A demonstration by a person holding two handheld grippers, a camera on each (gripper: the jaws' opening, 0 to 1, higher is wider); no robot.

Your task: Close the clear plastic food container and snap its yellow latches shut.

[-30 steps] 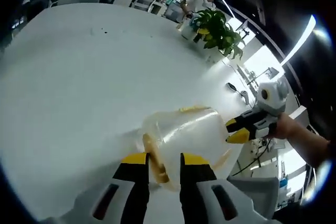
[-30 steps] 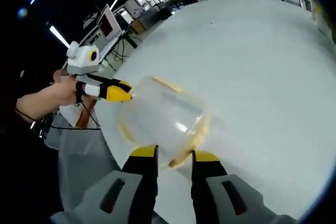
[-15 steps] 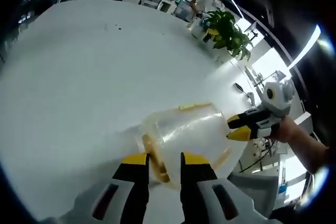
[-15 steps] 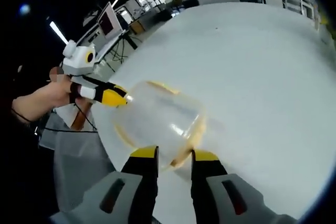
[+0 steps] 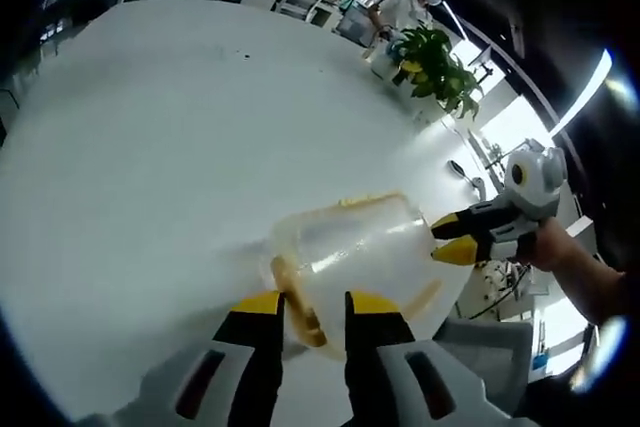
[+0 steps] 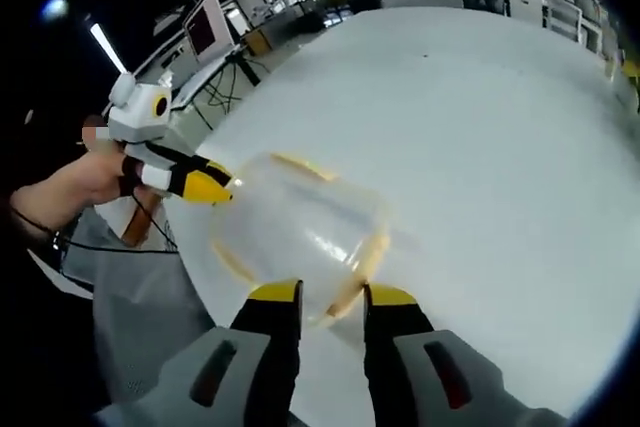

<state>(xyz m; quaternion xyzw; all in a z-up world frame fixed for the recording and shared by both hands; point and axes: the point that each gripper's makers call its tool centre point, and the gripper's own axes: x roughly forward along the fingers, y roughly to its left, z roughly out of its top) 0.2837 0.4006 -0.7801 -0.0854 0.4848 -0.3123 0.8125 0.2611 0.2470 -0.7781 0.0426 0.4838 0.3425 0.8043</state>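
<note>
The clear plastic container (image 5: 362,252) with yellow latches lies on its side over the near edge of the white table (image 5: 170,137). My left gripper (image 5: 315,303) is shut on the container's rim, a yellow latch (image 5: 298,309) between its jaws. My right gripper (image 5: 455,241) comes in from the right, a hand behind it, its yellow tips on the opposite side. In the right gripper view the container (image 6: 300,232) sits just above my right gripper (image 6: 333,294), which is shut on a yellow latch (image 6: 352,285) at the rim. My left gripper (image 6: 205,185) touches the container's far left side.
A potted green plant (image 5: 430,62) stands at the table's far edge, with people and desks beyond. A grey chair (image 5: 490,357) is below the table's near edge. Monitors (image 6: 205,32) stand on desks at the upper left of the right gripper view.
Both views have shifted slightly with the hands. The container stays held between the two grippers, and neither grip has changed.
</note>
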